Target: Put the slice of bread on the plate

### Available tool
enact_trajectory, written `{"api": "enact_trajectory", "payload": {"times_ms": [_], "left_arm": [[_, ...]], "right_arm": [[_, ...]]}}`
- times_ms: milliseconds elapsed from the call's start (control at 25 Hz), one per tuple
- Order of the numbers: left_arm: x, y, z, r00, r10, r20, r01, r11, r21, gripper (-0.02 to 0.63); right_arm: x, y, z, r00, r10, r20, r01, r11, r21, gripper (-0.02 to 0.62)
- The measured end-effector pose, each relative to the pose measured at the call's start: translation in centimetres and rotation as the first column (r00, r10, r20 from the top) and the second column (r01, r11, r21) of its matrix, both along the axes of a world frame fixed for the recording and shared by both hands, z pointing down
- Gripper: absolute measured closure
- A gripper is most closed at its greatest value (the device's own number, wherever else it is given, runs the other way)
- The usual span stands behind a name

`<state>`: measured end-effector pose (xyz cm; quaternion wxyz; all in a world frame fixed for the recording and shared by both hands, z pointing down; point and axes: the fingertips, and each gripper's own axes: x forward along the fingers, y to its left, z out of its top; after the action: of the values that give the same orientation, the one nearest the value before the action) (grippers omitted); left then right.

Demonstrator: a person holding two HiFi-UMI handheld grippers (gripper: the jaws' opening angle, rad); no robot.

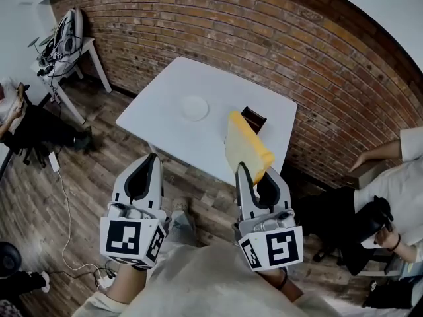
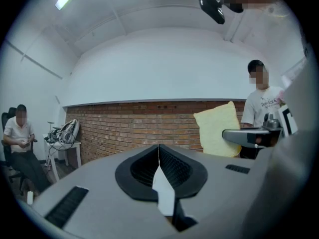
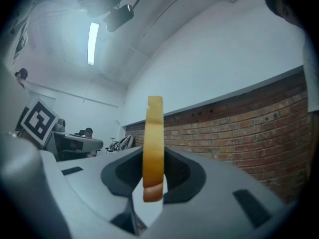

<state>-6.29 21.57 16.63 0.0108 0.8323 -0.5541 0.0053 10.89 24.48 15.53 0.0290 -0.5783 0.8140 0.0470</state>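
One white table (image 1: 162, 114), plate (image 1: 195, 107); brick wall (image 1: 264, 38), wood floor (image 1: 39, 203).

No words or numbers are legible; a person's shirt print (image 2: 266, 102) is too blurred to read.

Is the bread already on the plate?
No, the slice of bread stands upright in the right gripper, away from the plate on the table.
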Motion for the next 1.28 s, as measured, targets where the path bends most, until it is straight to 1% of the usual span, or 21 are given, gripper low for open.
{"api": "enact_trajectory", "payload": {"times_ms": [80, 200, 440, 720, 840, 960, 1120, 1280], "left_arm": [[-0.6, -2.6, 0.1, 1.0, 0.009, -0.009, -0.009, 1.0, -0.005, 0.592], [-1.3, -7.0, 0.2, 1.0, 0.028, 0.0, -0.028, 1.0, -0.014, 0.592], [-2.9, -16.2, 0.0, 0.997, 0.072, 0.007, -0.072, 0.997, -0.037, 0.592], [-3.3, -24.6, 0.7, 0.988, 0.156, 0.013, -0.155, 0.986, -0.064, 0.592], [-3.1, -26.8, 1.4, 0.982, 0.191, 0.01, -0.189, 0.979, -0.074, 0.592], [-2.9, -28.3, 2.2, 0.979, 0.205, 0.007, -0.203, 0.975, -0.087, 0.592], [-2.5, -29.0, 3.2, 0.975, 0.221, -0.003, -0.22, 0.969, -0.11, 0.592], [-2.0, -29.3, 3.8, 0.974, 0.228, -0.005, -0.227, 0.966, -0.123, 0.592]], "right_arm": [[-0.7, -2.5, 0.0, 1.0, 0.005, -0.007, -0.005, 1.0, -0.003, 0.502], [-1.7, -6.7, -0.1, 1.0, 0.016, -0.009, -0.016, 1.0, -0.011, 0.502], [-3.7, -15.4, -0.1, 0.998, 0.055, -0.018, -0.055, 0.997, -0.055, 0.502], [-5.0, -23.5, 0.7, 0.994, 0.111, -0.021, -0.113, 0.989, -0.101, 0.503], [-5.2, -25.2, 1.5, 0.991, 0.135, -0.025, -0.137, 0.983, -0.121, 0.502], [-5.1, -26.4, 2.3, 0.989, 0.147, -0.03, -0.149, 0.979, -0.139, 0.502], [-4.7, -27.0, 3.3, 0.987, 0.155, -0.034, -0.158, 0.974, -0.16, 0.503], [-4.5, -27.6, 4.0, 0.99, 0.14, -0.035, -0.144, 0.975, -0.171, 0.503]]}}
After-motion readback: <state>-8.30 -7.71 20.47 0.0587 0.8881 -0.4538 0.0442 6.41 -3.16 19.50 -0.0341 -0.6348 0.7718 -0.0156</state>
